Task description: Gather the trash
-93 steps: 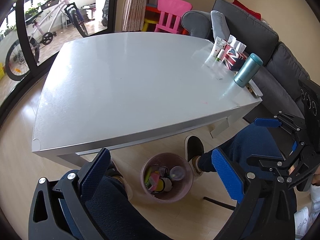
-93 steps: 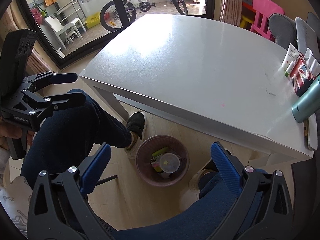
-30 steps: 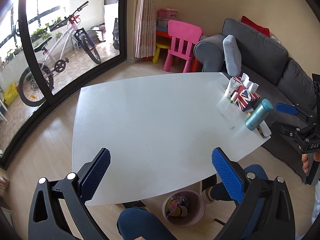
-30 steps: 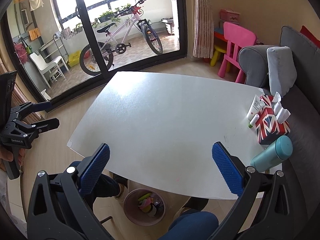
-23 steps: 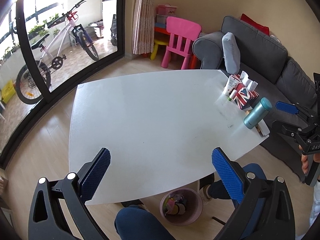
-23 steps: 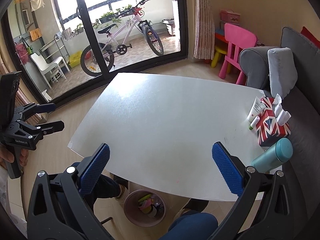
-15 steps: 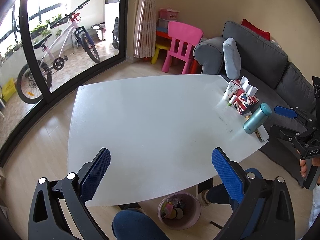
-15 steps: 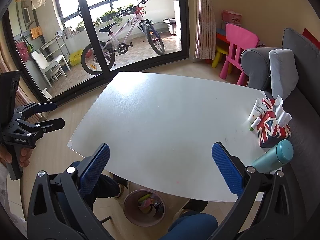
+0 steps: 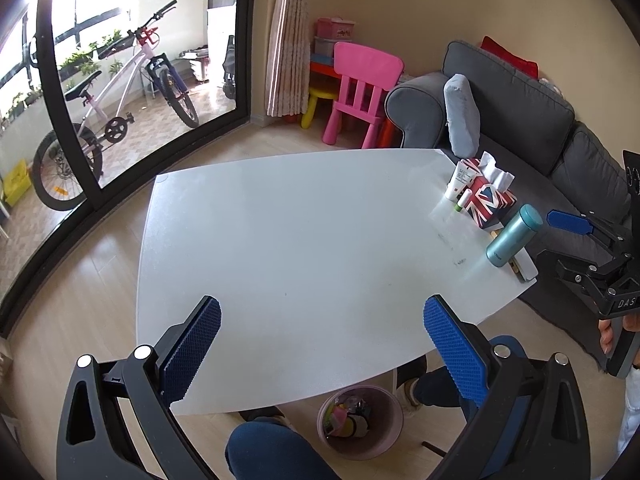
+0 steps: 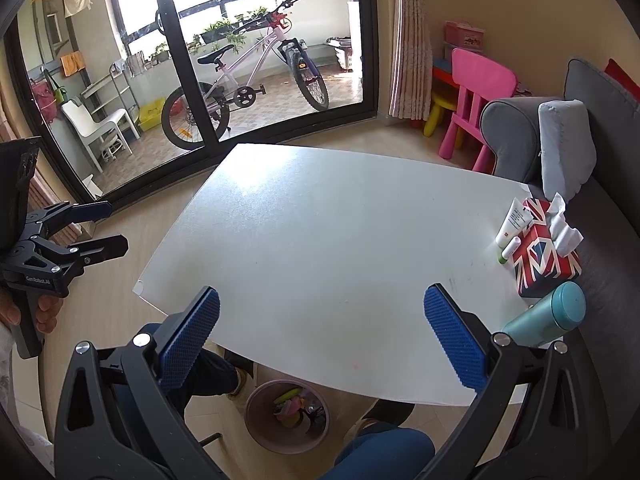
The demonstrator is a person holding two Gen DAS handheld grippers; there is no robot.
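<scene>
My left gripper [image 9: 320,330] and right gripper [image 10: 320,320] hang spread and empty over the white table [image 9: 304,240], one pink bin [image 9: 360,420] below its near edge.

Left gripper [image 9: 320,320] gapes wide above the white table [image 9: 288,240] — pink bin [image 9: 360,420] of trash underneath

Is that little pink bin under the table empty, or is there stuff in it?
Not empty. The pink bin holds a small heap of colourful trash, pink and yellow pieces among them, seen from both cameras.
</scene>
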